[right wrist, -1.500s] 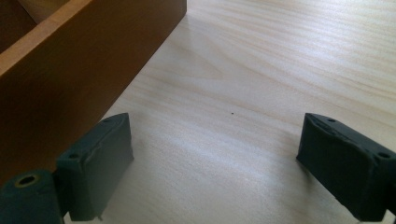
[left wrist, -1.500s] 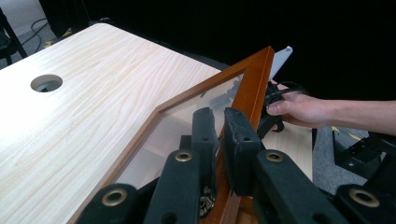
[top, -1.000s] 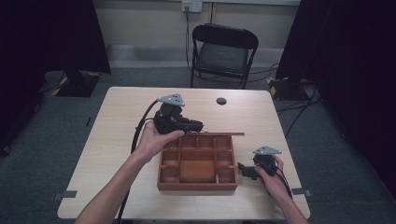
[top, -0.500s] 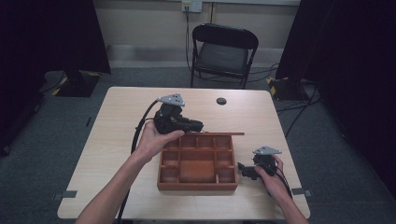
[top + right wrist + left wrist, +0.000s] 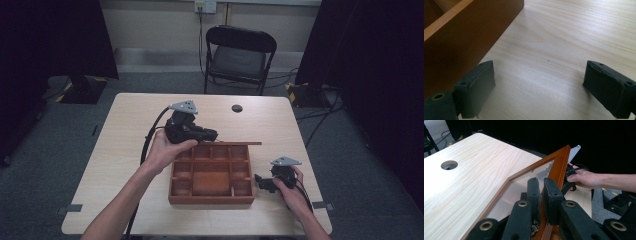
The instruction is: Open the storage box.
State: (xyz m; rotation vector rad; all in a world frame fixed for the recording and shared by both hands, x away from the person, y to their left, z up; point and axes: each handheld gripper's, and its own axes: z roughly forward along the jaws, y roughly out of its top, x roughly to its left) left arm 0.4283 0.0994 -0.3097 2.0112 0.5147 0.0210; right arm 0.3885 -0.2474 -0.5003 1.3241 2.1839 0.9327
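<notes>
- A wooden compartment box (image 5: 212, 175) sits right of centre in the lower half of the high view, on a light wooden table (image 5: 125, 130).
- Its glass-paned lid (image 5: 235, 144) stands raised along the box's far edge, seen edge-on as a thin brown strip.
- The left gripper (image 5: 207, 134), held in the person's left hand (image 5: 165, 150), is at the centre of the high view, at the lid's left end.
- In the left gripper view, the left gripper (image 5: 542, 187) has its jaws nearly closed, pinching the lid (image 5: 559, 167) by its wooden frame; the glass pane runs off toward the left.
- The right gripper (image 5: 261, 181) lies low in the lower right of the high view, held by the right hand (image 5: 292, 192), just beside the box's right wall.
- In the right gripper view, the right gripper (image 5: 539, 87) has its jaws spread wide over bare tabletop, and the box (image 5: 461, 32) fills the upper left, close to the left jaw.
- A round hole (image 5: 237, 108) marks the table's far side, above centre in the high view.
- A black folding chair (image 5: 237, 55) stands beyond the table, at top centre.
</notes>
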